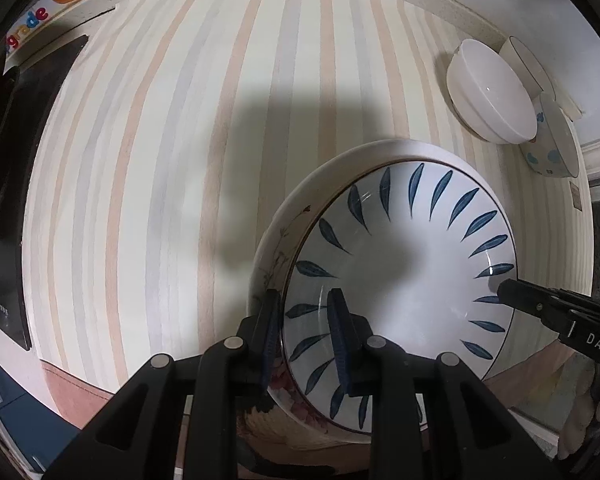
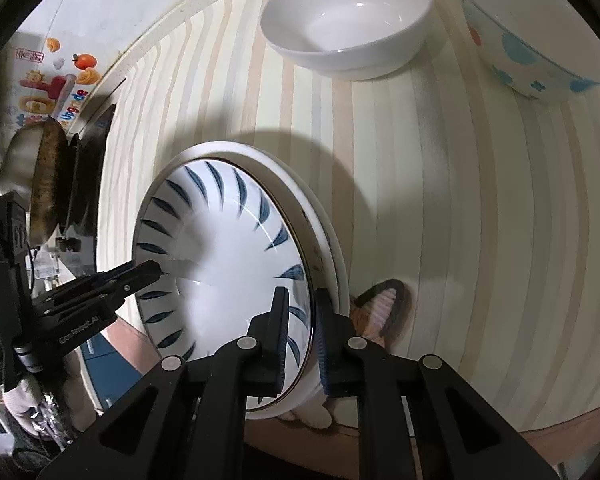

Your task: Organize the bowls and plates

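We hold the stacked plates from opposite rims: our left tool (image 1: 306, 336) straddles the near-left edge, its fingers narrowed around the rim of the blue-leaf plate (image 1: 400, 280) and the floral plate (image 1: 276, 256) beneath it, while our right tool (image 2: 302, 332) pinches the opposite rim the same way. The stack sits at the near edge of the striped surface (image 1: 180, 160), apparently tilted or slightly raised. The white bowl (image 2: 348, 20) and the dotted bowl (image 2: 536, 40) lie well apart, ahead and to the right, so the stack looks likeliest to travel that way.
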Demonstrator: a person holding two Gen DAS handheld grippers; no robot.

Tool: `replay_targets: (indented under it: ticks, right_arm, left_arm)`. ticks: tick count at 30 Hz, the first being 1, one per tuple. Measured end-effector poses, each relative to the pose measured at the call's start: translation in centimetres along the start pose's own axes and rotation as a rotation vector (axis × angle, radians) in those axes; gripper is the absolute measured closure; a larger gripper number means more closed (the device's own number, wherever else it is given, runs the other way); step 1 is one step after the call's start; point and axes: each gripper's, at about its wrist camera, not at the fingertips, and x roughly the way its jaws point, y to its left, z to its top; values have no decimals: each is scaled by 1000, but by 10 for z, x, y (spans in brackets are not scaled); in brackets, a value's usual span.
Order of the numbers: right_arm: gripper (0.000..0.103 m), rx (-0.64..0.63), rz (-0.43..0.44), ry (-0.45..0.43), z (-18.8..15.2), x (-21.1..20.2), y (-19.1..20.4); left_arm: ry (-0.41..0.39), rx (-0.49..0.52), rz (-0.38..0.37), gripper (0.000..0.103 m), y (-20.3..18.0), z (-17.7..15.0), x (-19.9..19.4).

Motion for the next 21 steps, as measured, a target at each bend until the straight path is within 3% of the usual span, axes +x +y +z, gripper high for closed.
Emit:
replay_targets:
  ticks: [8, 12, 16, 21]
  right_arm:
    - [87, 3, -24, -18, -3, -4, 3]
    - [86, -8, -66, -73, -4, -19, 9]
    - [85, -31, -97, -110, -9, -35, 21]
    - [76, -66, -117, -153, -37, -58, 50]
  left_arm:
    - [-6, -5, 8, 81, -2, -3, -10]
    - [-30, -3, 24, 81, -3, -5, -19]
    - [-70, 5, 41, 81, -2, -16, -41]
    - [-147, 22, 63, 81, -9, -37, -81]
